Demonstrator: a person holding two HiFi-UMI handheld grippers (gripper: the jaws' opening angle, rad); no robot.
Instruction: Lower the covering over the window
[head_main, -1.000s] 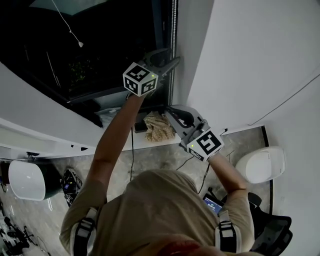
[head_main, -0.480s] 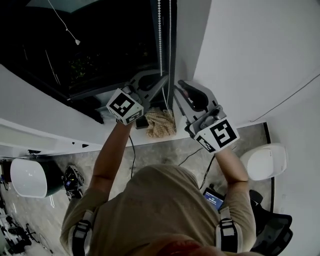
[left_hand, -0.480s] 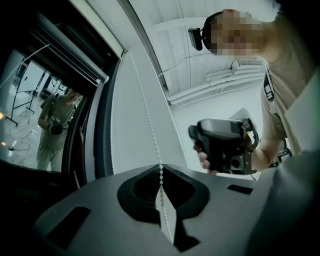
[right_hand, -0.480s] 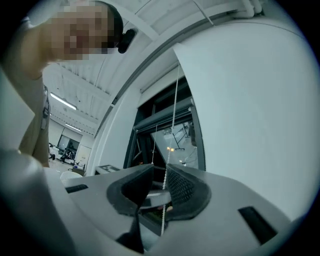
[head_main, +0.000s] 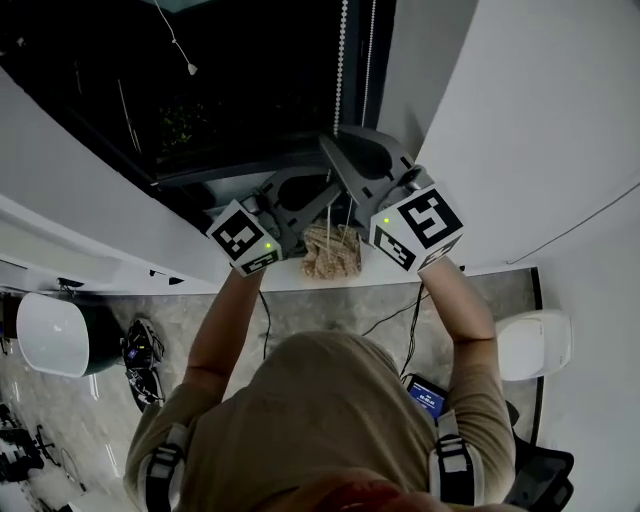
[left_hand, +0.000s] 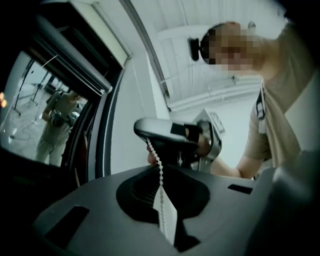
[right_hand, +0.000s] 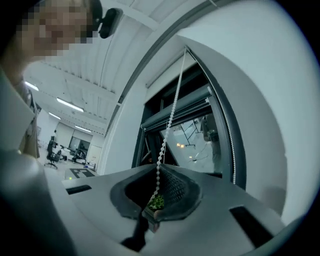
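Observation:
A white bead chain (head_main: 341, 70) hangs in two strands down the dark window's (head_main: 200, 90) right frame. Both grippers are shut on the same strand. In the head view my right gripper (head_main: 338, 150) holds it higher up, and my left gripper (head_main: 322, 198) holds it just below. In the left gripper view the chain (left_hand: 159, 172) runs from the right gripper's jaws (left_hand: 150, 135) down into my left gripper (left_hand: 164, 205). In the right gripper view the chain (right_hand: 170, 117) rises from my right gripper (right_hand: 156, 197) to the blind's housing (right_hand: 172, 70); the free strand (right_hand: 232, 150) hangs beside the frame.
A white sill (head_main: 110, 245) runs below the window, with a crumpled beige cloth (head_main: 332, 252) on it under the grippers. A white wall (head_main: 520, 120) stands close on the right. Another thin cord with a toggle (head_main: 189, 68) hangs in front of the glass. White round stools (head_main: 55, 345) and cables lie on the floor.
My left gripper came down from high on the chain and closed on it. My right gripper rose along the frame from sill height to above the left one.

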